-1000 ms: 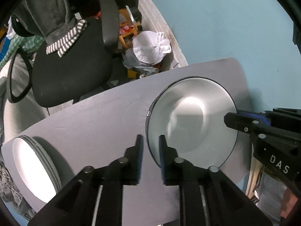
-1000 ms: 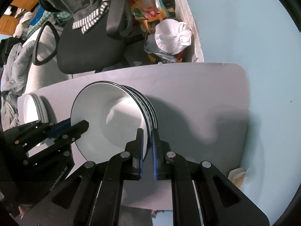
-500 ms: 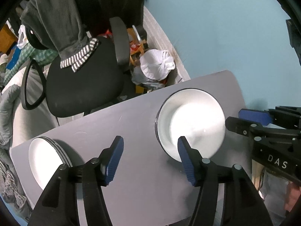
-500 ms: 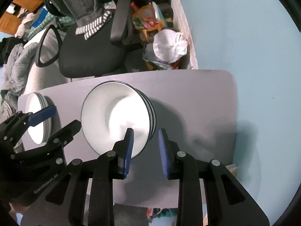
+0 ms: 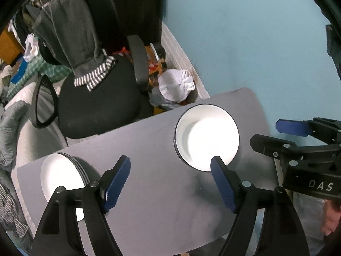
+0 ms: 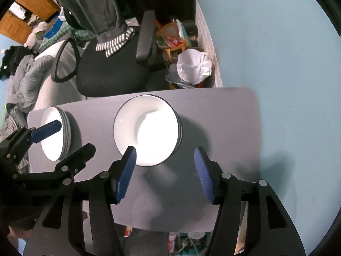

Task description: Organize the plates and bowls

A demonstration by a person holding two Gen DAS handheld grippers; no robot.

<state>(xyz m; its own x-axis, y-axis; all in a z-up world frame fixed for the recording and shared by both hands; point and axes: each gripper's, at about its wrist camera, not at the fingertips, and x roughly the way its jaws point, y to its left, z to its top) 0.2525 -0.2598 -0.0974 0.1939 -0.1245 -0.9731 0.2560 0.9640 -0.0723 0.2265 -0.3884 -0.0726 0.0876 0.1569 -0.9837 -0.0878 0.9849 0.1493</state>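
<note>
A stack of white, black-rimmed bowls (image 5: 206,136) (image 6: 147,132) stands on the grey table (image 5: 149,149) (image 6: 223,128), towards its right end. A second stack of white plates (image 5: 61,177) (image 6: 54,134) sits at the table's left end. My left gripper (image 5: 170,166) (image 6: 74,136) hangs above the table between the two stacks; its jaws are opening and hold nothing. My right gripper (image 6: 165,155) (image 5: 266,132) hovers over the near right side of the bowl stack, clear of it; its jaws are opening too, with nothing between them.
Behind the table stands a black office chair (image 5: 100,104) (image 6: 115,74) with a grey garment over its back. A white tied bag (image 5: 175,87) (image 6: 192,68) and clutter lie on the floor beside a light blue wall (image 5: 245,42). Bedding lies at the left.
Both grippers were shut on opposite rims of the top bowl; both let go, spread their jaws and rose, so the table and both stacks look smaller.
</note>
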